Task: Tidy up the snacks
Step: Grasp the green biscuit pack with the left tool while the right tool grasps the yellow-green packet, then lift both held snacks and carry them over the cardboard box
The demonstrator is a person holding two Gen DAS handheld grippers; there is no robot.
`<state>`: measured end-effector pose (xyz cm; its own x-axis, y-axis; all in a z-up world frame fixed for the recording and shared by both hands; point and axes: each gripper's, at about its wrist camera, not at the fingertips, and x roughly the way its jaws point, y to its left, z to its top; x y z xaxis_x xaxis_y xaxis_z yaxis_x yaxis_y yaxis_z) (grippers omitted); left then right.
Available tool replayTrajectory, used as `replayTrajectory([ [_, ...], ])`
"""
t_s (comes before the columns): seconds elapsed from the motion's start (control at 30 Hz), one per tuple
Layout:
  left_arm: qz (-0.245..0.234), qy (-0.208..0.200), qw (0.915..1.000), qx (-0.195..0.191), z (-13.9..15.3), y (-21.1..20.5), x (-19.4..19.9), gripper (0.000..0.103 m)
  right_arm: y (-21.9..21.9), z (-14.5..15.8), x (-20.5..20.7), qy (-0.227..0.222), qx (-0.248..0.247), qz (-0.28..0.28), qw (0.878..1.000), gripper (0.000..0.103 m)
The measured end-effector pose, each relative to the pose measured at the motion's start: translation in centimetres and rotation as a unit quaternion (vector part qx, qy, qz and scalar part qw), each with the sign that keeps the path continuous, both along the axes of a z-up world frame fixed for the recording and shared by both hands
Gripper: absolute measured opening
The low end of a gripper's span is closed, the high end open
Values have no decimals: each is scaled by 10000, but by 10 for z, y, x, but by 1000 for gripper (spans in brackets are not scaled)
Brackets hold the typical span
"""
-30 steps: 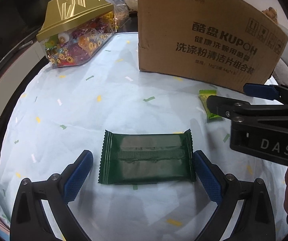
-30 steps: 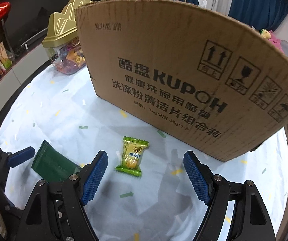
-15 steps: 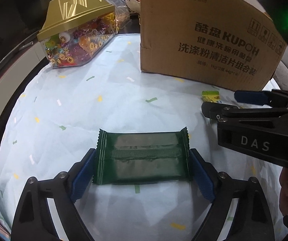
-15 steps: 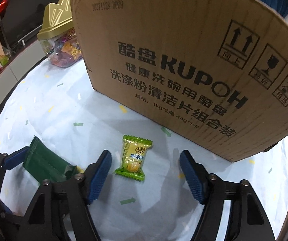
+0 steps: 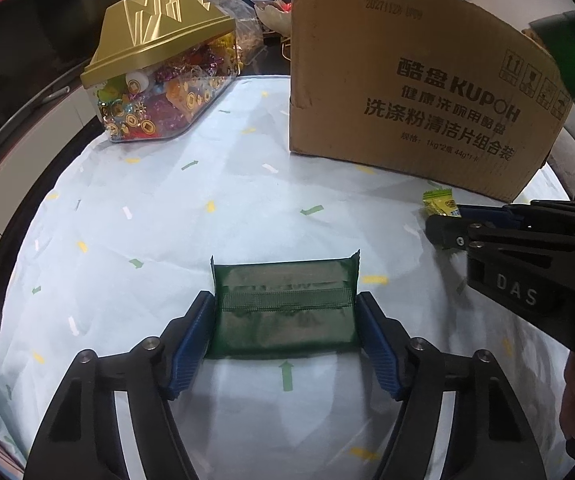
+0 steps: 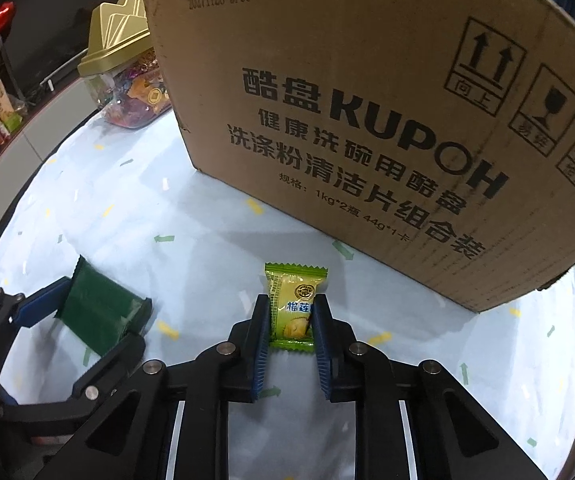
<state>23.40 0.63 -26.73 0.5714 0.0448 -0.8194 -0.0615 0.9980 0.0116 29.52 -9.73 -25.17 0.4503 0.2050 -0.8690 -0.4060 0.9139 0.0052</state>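
A big carton point(image 5: 415, 92) stands upright at the far side of your surface point(image 5: 135, 208), right behind the yellow candy point(image 6: 293, 306), so it walls off the way ahead of your right claw point(image 6: 290, 320). To the far left sits a clear jar point(image 5: 159, 100) of wrapped sweets under a gold peaked lid, well apart from both claws. The surface is covered with a pale cloth dotted with small coloured marks, and its dark rim curves round on your left. Your left claw point(image 5: 285, 320) is closing: the green packet point(image 5: 285, 308) lies flat on the cloth between its blue pads point(image 5: 191, 340), and both pads already touch the packet's short ends, whose crimped edges have bent upward. Your right claw has come together on the yellow candy, one pad on each long side, with the candy's top sticking out beyond the tips toward the carton. From the left camera you can see that right claw just to the right of the green packet, its tips near the carton's lower front edge. Between the two claws the gap is narrow. Open cloth stretches to the left of the green packet and out toward the jar; on the right, bare cloth runs below the carton toward the surface's edge.
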Motion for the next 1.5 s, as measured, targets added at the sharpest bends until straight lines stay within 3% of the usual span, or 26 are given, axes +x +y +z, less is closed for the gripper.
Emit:
replayTrajectory([
  [0.43, 25, -221, 9997, 64, 22, 1, -9, 68, -13, 25, -22, -114, 77, -123, 9998, 21],
  [1.5, -30, -986, 9950, 122, 121, -12, -28, 68, -35, 123, -73, -939, 397, -413, 9939, 21],
])
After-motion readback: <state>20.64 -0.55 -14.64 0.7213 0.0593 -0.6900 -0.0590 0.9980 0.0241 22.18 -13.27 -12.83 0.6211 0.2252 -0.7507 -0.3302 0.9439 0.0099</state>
